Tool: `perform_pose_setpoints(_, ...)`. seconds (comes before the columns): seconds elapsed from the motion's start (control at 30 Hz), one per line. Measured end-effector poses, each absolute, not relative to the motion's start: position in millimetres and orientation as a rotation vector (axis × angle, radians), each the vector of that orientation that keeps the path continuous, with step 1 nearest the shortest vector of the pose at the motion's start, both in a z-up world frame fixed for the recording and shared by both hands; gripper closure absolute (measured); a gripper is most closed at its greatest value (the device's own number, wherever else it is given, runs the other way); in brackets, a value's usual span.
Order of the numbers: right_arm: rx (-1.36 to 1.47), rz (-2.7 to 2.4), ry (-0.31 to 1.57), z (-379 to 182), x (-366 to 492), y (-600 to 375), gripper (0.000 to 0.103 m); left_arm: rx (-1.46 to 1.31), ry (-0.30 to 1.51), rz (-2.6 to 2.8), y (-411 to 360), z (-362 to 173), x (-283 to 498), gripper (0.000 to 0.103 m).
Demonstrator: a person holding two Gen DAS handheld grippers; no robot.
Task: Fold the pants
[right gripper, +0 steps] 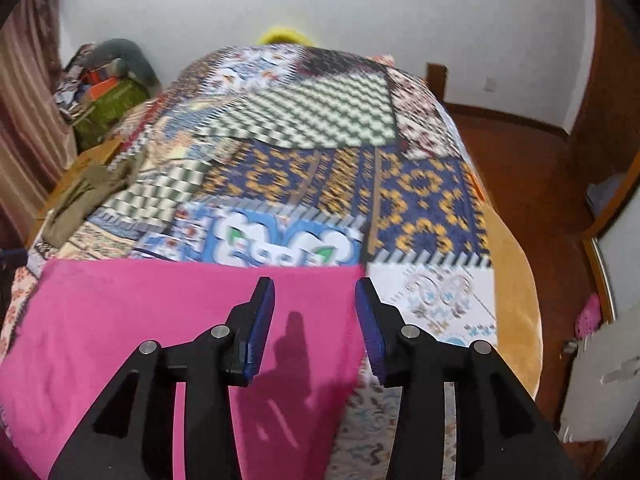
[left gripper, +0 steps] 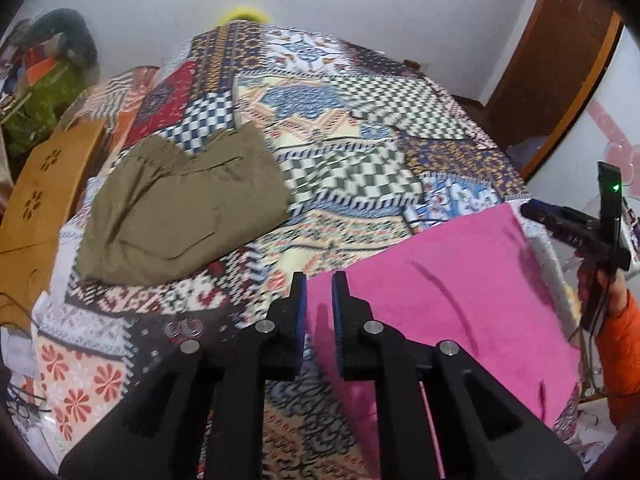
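Bright pink pants (left gripper: pixel 440 300) lie flat and folded on the near part of the patchwork bedspread (left gripper: pixel 340 120). My left gripper (left gripper: pixel 320 280) hovers over their left edge, its pads a narrow gap apart with nothing between them. In the right wrist view the pink pants (right gripper: pixel 120 320) fill the lower left. My right gripper (right gripper: pixel 314 285) stands open above their far right corner, and its jaws are empty. A second, olive pair of pants (left gripper: pixel 180 204) lies folded at the bed's left side, also seen as olive cloth (right gripper: pixel 80 196) in the right wrist view.
A hand in an orange sleeve (left gripper: pixel 624 320) holds the other gripper at the right edge. A wooden board (left gripper: pixel 40 200) flanks the bed's left side, with a clutter pile (left gripper: pixel 52 80) behind it. Wooden floor (right gripper: pixel 540 160) lies to the right of the bed.
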State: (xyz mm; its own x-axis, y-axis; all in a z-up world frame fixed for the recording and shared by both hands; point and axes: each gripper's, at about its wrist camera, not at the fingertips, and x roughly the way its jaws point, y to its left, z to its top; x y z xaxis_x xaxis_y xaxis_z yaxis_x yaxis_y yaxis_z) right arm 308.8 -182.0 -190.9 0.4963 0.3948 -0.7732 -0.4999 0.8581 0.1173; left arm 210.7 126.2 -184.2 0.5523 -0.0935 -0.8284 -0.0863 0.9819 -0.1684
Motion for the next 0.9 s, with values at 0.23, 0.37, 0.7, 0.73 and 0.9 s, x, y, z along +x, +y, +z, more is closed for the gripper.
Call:
perform_pose_setpoints(0.23, -0.221, 0.63, 0.998, -220, 311, -138, 0.065, -0.198, 1.084, -0.059, 102, -220, 238, 0.08)
perform_pose_setpoints(0.37, -0.239, 0.636, 1.027, -239, 312, -137, 0.062, -0.215, 1.092, -0.068, 106, -237, 235, 0.079)
perform_pose_setpoints(0.7, -0.214, 0.546, 1.055, -238, 306, -183, 0.058, -0.178, 1.083, -0.039, 116, -231, 209, 0.078)
perform_pose_setpoints(0.73, -0.215, 0.538, 1.055, -237, 304, -185, 0.058, -0.166, 1.087, -0.025, 116, -230, 206, 0.075)
perform_pose_setpoints(0.9, -0.217, 0.487, 1.06, -227, 293, -199, 0.058, -0.17, 1.094, 0.062, 129, -224, 187, 0.067)
